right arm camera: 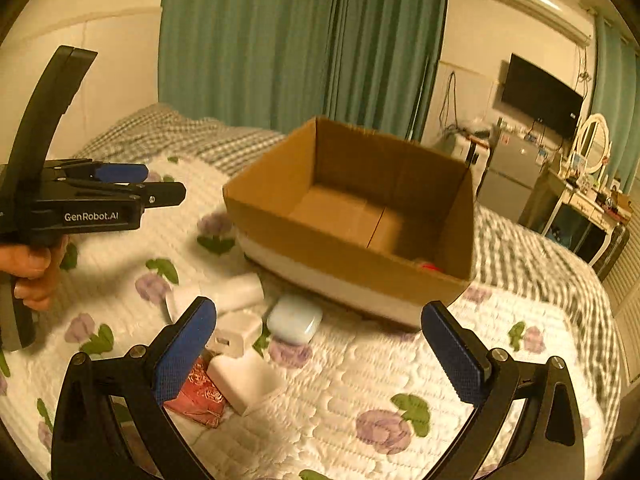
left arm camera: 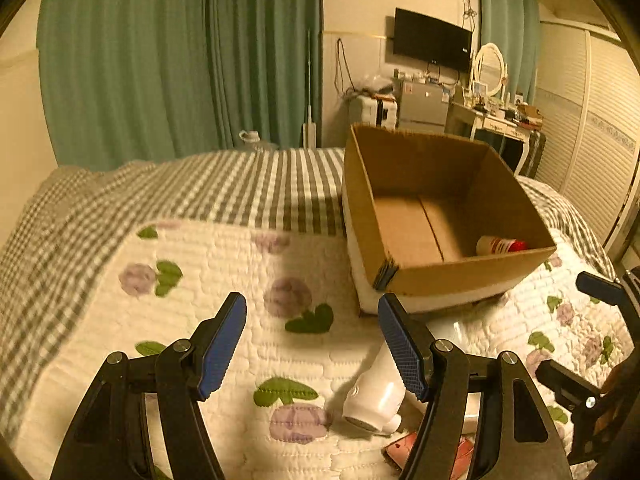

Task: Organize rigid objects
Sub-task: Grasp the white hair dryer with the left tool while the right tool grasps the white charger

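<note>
Both your left tongs and right tongs gape, released. Crowded chargers on the soft quilt risk a double grab.

Matt cardboard box; quilted cloth bedspread, seemingly.

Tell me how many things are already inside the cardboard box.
1. A red and white container lies on its side in the near right corner of the cardboard box. The box's near wall hides part of the floor, so something small could be out of sight.
</note>
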`<state>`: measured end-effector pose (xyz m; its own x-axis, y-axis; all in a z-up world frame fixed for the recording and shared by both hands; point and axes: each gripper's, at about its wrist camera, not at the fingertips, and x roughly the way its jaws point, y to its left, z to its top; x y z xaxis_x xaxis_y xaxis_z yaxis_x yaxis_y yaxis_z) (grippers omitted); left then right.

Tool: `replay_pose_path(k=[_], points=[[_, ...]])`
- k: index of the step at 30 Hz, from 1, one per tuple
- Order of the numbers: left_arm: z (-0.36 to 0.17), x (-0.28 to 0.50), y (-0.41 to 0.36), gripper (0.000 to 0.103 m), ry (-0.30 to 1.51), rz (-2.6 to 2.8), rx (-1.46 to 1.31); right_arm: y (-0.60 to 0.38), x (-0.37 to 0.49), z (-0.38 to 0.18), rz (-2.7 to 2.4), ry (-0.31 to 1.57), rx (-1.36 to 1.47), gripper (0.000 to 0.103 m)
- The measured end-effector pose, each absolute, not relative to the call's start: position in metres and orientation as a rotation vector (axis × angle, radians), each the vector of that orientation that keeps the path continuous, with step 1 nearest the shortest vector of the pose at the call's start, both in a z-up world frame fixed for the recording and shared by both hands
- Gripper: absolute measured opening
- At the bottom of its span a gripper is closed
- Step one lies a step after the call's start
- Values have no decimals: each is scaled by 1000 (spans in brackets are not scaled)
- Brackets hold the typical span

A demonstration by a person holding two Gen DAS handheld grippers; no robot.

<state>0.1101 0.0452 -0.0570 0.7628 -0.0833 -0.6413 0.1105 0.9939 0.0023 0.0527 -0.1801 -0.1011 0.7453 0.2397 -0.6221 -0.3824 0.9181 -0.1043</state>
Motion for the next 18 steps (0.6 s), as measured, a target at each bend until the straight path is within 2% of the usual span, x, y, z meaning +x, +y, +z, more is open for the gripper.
replay_pose_path(k=[8,18], points=[[-93,112,47,71,806,-139,29,-165,63,-140,384,748,-255,103],[-114,115,37,71,886,-183,26,-141,74,-181,436,905,-292,103]])
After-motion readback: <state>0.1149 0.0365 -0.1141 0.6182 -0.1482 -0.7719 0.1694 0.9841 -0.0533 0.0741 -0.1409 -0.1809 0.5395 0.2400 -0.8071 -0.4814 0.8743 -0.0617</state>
